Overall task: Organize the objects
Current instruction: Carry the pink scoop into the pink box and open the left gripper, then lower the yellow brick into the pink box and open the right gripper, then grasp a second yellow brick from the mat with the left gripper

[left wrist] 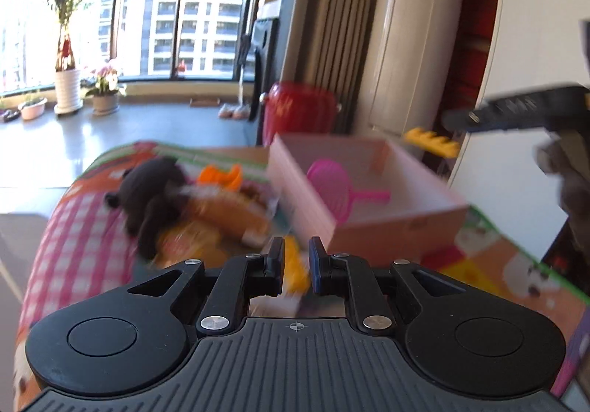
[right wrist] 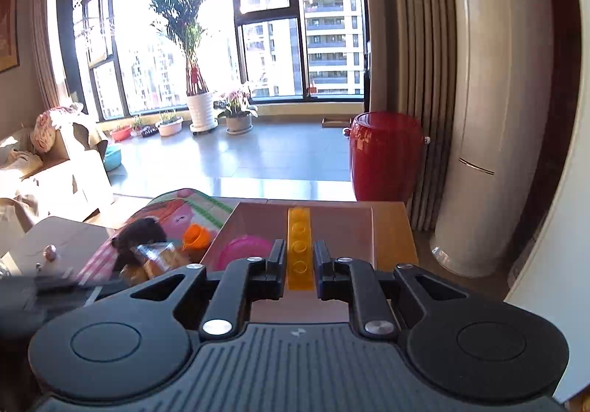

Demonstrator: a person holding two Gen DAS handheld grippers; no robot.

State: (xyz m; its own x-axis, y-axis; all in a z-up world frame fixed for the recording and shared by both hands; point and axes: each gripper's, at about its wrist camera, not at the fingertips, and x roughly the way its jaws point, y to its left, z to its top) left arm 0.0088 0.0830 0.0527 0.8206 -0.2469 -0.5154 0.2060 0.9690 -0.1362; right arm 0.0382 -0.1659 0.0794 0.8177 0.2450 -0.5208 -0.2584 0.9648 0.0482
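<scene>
The right tool (right wrist: 299,261) pinches a rigid, light yellow brick (right wrist: 299,246) by its long sides above the box (right wrist: 372,227), while the left tool (left wrist: 296,261), narrowly parted, apparently holds nothing amid blur.

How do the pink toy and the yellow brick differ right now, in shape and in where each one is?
The yellow brick is a long flat studded strip; the pink toy is a round paddle-like piece with a thin handle. The yellow brick sits clamped between the fingers of the right gripper, raised over the pink box, while the pink toy lies loose inside that box, touched by neither gripper. Both look like plastic toys.
</scene>
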